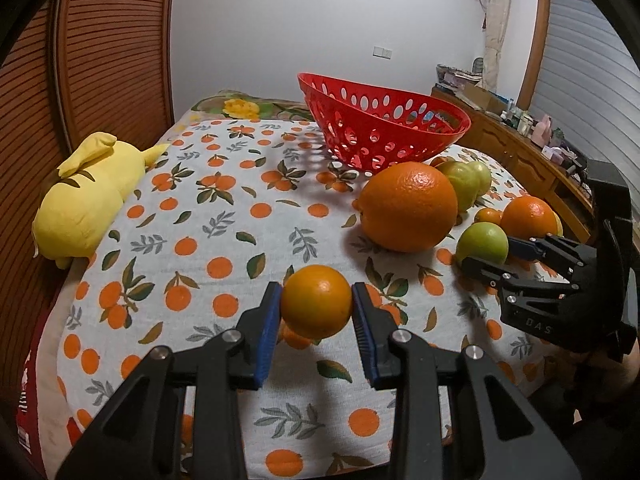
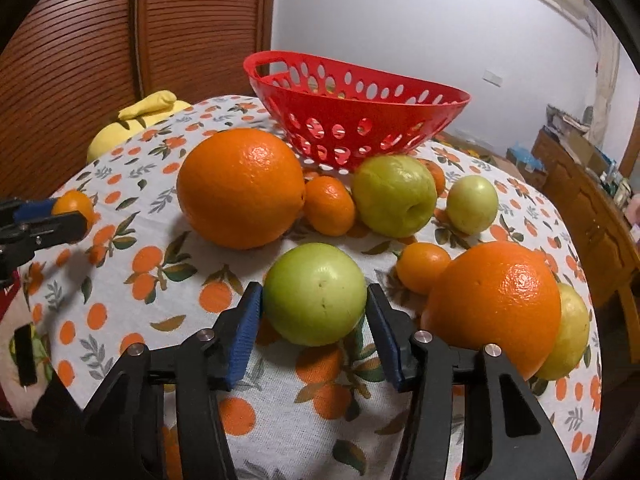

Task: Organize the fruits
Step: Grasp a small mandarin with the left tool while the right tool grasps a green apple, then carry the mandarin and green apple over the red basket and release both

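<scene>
My left gripper (image 1: 316, 298) is shut on a small orange (image 1: 316, 308), its blue pads pressed on both sides, low over the orange-print cloth. The right wrist view shows that gripper (image 2: 60, 216) and the small orange (image 2: 74, 204) at the far left. My right gripper (image 2: 315, 300) is shut on a round green fruit (image 2: 316, 308) that sits on the cloth, both pads touching it. From the left wrist the right gripper (image 1: 488, 252) and green fruit (image 1: 482, 240) appear at the right. A red perforated basket (image 1: 384, 120) (image 2: 360, 120) stands behind the fruit, tilted.
Loose on the cloth lie a big orange (image 2: 240, 188), a second big orange (image 2: 496, 304) just right of my right gripper, a mandarin (image 2: 330, 206) and two green fruits (image 2: 394, 196). A yellow plush toy (image 1: 88, 200) lies at the left edge. A wooden dresser (image 1: 520, 152) stands on the right.
</scene>
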`<state>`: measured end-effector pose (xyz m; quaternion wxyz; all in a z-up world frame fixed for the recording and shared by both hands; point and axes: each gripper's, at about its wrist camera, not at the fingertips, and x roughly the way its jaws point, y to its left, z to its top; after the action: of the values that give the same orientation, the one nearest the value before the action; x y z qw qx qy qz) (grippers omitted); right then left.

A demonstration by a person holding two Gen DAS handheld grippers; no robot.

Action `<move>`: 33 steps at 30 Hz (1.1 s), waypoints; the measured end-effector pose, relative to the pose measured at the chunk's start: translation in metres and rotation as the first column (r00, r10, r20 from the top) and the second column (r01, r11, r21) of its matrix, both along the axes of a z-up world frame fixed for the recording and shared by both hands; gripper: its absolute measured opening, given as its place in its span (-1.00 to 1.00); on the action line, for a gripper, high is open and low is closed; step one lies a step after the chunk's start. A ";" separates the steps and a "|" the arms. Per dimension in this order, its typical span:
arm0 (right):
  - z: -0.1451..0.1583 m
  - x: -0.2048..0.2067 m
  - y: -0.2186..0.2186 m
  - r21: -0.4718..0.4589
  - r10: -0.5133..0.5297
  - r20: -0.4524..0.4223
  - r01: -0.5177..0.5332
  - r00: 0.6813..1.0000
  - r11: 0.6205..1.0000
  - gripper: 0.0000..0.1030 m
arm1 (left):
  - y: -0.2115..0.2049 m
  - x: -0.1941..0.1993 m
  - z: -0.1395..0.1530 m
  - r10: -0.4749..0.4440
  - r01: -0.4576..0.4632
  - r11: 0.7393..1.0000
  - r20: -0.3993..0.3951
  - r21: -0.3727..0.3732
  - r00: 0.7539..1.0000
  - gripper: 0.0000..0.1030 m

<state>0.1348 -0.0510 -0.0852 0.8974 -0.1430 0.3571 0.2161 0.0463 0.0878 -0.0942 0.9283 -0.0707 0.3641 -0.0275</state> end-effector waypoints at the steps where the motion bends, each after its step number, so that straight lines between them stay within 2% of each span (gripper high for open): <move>1: 0.000 0.000 0.000 -0.002 0.001 0.000 -0.001 1.000 1.000 0.03 | 0.000 0.000 0.000 0.000 0.000 1.000 0.000 0.000 1.000 -0.35; 5: 0.001 -0.001 -0.002 0.016 0.012 0.001 -0.012 1.000 1.000 0.02 | 0.000 0.000 0.001 0.000 0.000 1.000 0.001 -0.002 1.000 -0.35; 10: 0.011 -0.003 -0.009 0.090 0.037 0.003 -0.037 0.999 0.995 0.02 | -0.003 0.002 0.007 -0.011 0.011 1.000 0.015 0.005 1.000 -0.35; 19: 0.054 0.003 -0.027 0.186 0.050 0.060 -0.061 0.997 0.981 0.02 | -0.020 0.026 0.034 -0.071 0.067 0.997 0.078 0.047 0.994 -0.35; 29: 0.097 0.041 -0.038 0.207 0.052 0.141 -0.080 0.989 0.975 0.02 | -0.041 0.068 0.059 -0.143 0.138 0.989 0.115 0.055 0.983 -0.35; 33: 0.108 0.061 -0.036 0.216 0.075 0.142 -0.105 0.987 0.971 0.02 | -0.045 0.082 0.065 -0.158 0.152 0.987 0.121 0.062 0.980 -0.35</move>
<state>0.1954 -0.0868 0.0231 0.9188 -0.0714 0.2632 0.2853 0.1285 0.0432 -0.0295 0.9458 -0.0159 0.3102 -0.0946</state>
